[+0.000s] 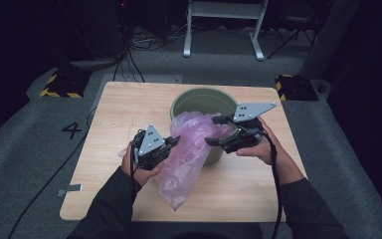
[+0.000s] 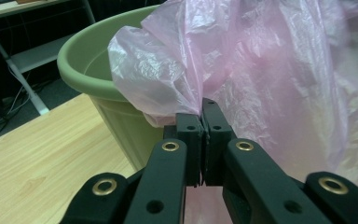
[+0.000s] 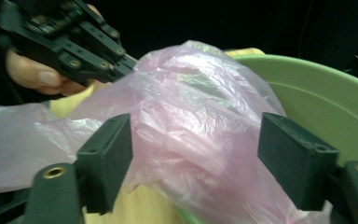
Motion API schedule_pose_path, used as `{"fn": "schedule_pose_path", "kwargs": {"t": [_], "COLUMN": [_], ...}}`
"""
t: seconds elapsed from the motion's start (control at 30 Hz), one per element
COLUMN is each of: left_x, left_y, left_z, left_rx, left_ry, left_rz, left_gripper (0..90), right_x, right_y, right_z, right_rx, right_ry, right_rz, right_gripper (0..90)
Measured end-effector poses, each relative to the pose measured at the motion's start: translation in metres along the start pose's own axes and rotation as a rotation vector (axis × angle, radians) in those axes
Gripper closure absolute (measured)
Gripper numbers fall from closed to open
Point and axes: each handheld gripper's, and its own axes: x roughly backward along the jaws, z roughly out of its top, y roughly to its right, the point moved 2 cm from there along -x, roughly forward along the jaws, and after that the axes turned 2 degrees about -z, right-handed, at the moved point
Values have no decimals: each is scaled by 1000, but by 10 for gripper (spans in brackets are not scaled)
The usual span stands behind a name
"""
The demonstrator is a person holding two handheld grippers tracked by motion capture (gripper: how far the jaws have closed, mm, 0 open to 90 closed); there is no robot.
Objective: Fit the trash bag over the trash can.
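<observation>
Table: pale wooden table (image 1: 104, 129), standing on grey carpet; it bears the bin and all else listed here.
Bin: round green bin (image 1: 199, 99), upright, toward the far middle of the table; the landmark for the entries below. Its rim and wall also show in the left gripper view (image 2: 81, 70) and its inner wall in the right gripper view (image 3: 317, 102).
Bag: thin pink plastic bag (image 1: 186, 154), crumpled and see-through, draped from the bin's near rim down the near wall and onto the table in front of the bin. Seen close in the left gripper view (image 2: 261, 70) and the right gripper view (image 3: 186, 116).
Left gripper: left gripper (image 1: 171, 143), just before the bin's near-left side; jaws pressed together, clamped on a fold of the bag's edge (image 2: 204, 116). Also seen from across the bin (image 3: 121, 65), at the bag's edge.
Right gripper: right gripper (image 1: 214, 130), at the bin's near rim, over the bag; jaws spread wide apart, the bunched bag lying between them (image 3: 196, 154); whether either jaw touches the plastic cannot be told.
</observation>
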Motion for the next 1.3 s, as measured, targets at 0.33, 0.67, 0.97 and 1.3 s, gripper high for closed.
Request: {"fn": "schedule_pose_path", "kwargs": {"t": [0.33,0.67,0.97,1.3], "left_x": [-1,36,66,45], "left_y": [-2,-5,-12,-12], "left_z": [4,7,-2,-17], "left_rx": [7,11,-15,-17], "left_ry": [16,30,24,-15], "left_rz": [8,-25,-47,-134], "left_gripper": [716,305,286,345], "right_x": [-14,-2,3,6], "right_y": [2,27,50,68], "right_z": [2,-5,-14,-26], "right_rx": [41,-13,-60,-111], "right_ry": [-24,-21,-44,-79], "right_rz": [-77,-218,-282,-313], "right_gripper": [847,883,883,840]}}
